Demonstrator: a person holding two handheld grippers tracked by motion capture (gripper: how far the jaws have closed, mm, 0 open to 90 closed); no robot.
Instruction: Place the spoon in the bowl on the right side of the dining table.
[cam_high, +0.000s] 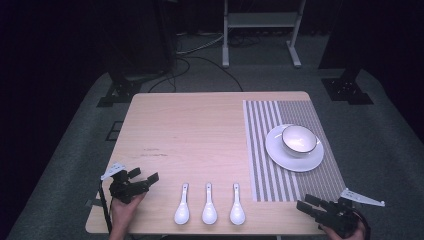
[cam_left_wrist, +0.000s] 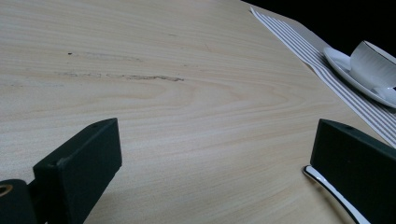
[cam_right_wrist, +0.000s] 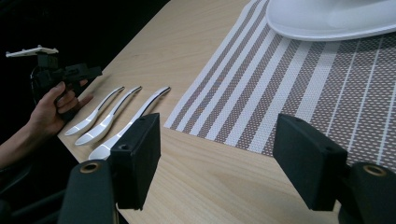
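Both grippers gape, gripping nothing: left gripper (cam_high: 142, 176) sits just left of the spoons (cam_high: 209, 205), right gripper (cam_high: 306, 204) right of them.

Bare table (cam_high: 200, 125) lies open left of the placemat (cam_high: 292, 150); three spoons (cam_high: 209, 205) line the near edge.

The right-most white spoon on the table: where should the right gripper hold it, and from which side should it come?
Probably at the handle. The right-most spoon lies flat, its wide bowl toward the person and its slim handle pointing away, next to the striped placemat. The open right gripper could come from above, with one jaw on each side of the handle; the bowl looks too wide and rounded for a firm hold.
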